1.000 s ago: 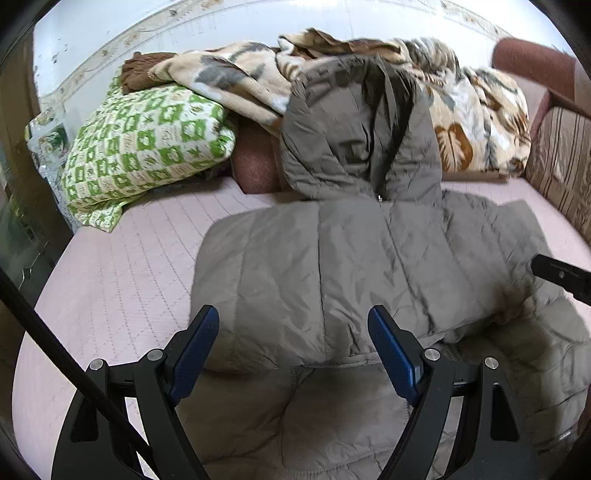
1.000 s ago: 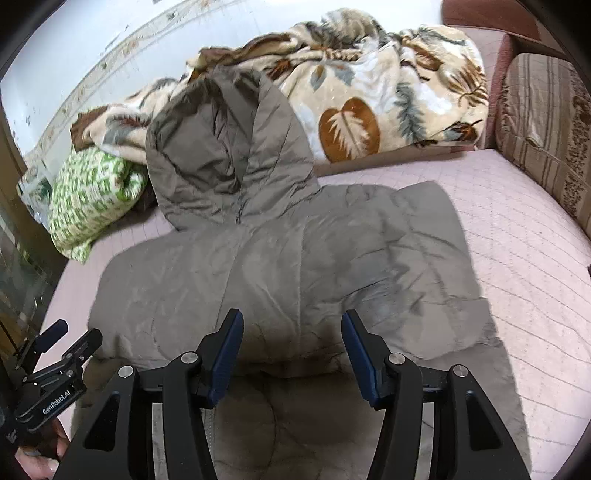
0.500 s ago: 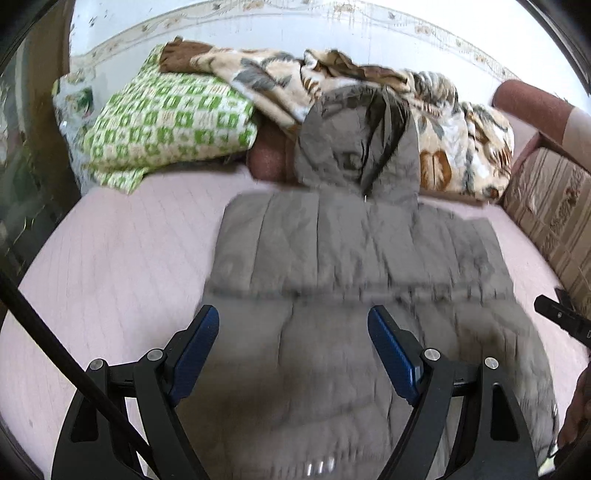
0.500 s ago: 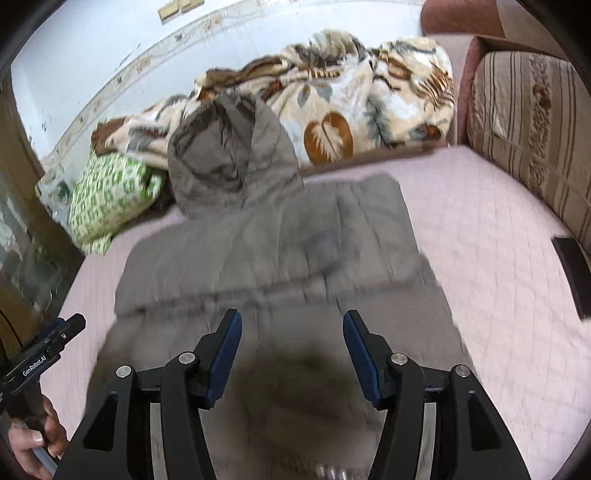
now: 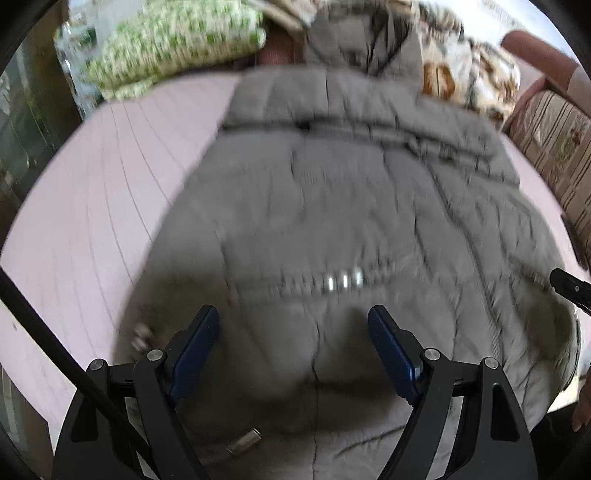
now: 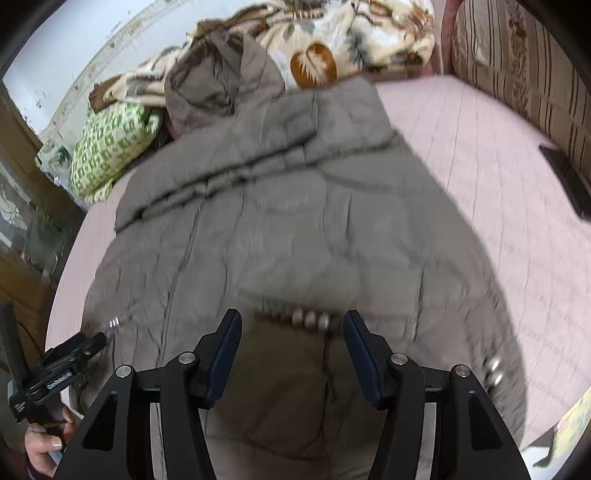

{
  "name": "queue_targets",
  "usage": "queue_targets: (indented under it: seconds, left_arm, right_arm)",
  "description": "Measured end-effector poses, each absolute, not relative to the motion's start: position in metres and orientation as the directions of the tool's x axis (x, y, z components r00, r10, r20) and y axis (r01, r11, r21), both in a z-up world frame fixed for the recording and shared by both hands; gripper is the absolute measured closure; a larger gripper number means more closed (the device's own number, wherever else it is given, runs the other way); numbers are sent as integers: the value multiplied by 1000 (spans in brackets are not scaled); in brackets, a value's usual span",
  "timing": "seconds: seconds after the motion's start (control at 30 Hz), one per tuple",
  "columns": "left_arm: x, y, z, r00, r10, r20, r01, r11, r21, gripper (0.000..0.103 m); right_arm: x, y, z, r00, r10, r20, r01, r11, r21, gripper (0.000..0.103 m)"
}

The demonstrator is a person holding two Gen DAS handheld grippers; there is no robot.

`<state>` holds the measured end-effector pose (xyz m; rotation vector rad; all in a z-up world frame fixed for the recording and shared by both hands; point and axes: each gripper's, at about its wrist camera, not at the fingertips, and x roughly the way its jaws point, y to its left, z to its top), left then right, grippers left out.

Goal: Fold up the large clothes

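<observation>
Grey jacket (image 5: 351,206) flat on bed (image 5: 96,192), sleeves apparently folded in; lengthwise folds remain. Left gripper (image 5: 293,332), right gripper (image 6: 291,332): jaws apart, empty.

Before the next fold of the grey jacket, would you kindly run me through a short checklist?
1. Left gripper open, holding nothing: ok.
2. Right gripper open, holding nothing: ok.
3. Jacket spread on the pink mattress: ok.
4. Hood lying flat: not ok, it rests up against the leaf-print blanket.
5. Near hem reachable: cannot tell, frames blurred.
6. Green pillow apart from the jacket: ok.
</observation>
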<state>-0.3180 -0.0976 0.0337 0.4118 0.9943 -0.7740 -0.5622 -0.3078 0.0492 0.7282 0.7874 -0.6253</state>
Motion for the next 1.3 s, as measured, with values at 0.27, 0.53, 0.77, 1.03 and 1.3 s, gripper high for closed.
queue_targets:
  seconds: [0.27, 0.53, 0.77, 1.03, 1.3]
  left_arm:
    - [-357, -81, 46, 363, -449, -817, 751, 660, -29, 21]
    - [-414, -78, 63, 393, -528, -753, 793, 610, -14, 21]
    - [-446, -80, 79, 388, -562, -731, 813, 582, -16, 21]
    - [-460, -86, 116, 429, -605, -671, 819, 573, 7, 21]
    - [-443, -99, 127, 411, -633, -656, 823, 567, -31, 21]
  right_arm:
    - [-580, -281, 51, 577, -247, -779, 712, 619, 331, 42]
    - [-601, -250, 53, 615, -259, -745, 677, 657, 331, 42]
    - [-608, -216, 62, 668, -269, -694, 617, 722, 314, 42]
    - [-614, -203, 72, 714, -280, -641, 576, 756, 312, 42]
    - [-619, -214, 69, 691, -300, -657, 615, 722, 317, 42]
